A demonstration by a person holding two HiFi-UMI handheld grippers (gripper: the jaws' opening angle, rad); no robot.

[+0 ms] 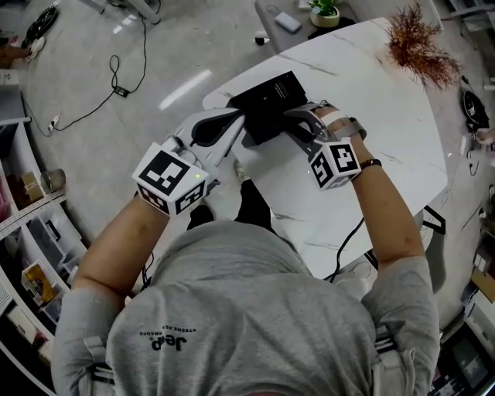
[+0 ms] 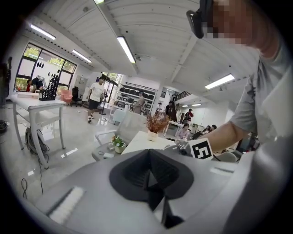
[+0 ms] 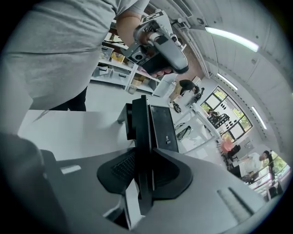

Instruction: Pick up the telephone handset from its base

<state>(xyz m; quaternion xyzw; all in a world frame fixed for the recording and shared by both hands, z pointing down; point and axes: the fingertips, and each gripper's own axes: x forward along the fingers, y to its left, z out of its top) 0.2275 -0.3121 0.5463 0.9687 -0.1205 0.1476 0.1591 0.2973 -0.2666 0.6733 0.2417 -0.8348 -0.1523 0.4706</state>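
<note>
A black telephone base [image 1: 274, 94] sits at the far left edge of the white marble table [image 1: 379, 139]. My right gripper [image 1: 292, 128] reaches in from the right, shut on the black handset [image 3: 141, 137], which stands as a narrow dark bar between its pads. The base's screen [image 3: 163, 128] lies just beside the handset. My left gripper [image 1: 236, 124] hovers at the phone's left side, a little above it. Its jaws are shut with nothing between them [image 2: 151, 176]. It also shows high in the right gripper view as the left gripper [image 3: 179, 66].
A dried reddish plant [image 1: 419, 45] stands at the table's far right, and a small potted plant [image 1: 326, 11] on a grey side table beyond. Cables [image 1: 116, 77] trail over the floor at left, by shelves [image 1: 31, 232]. A black cord [image 1: 348, 241] hangs off the near table edge.
</note>
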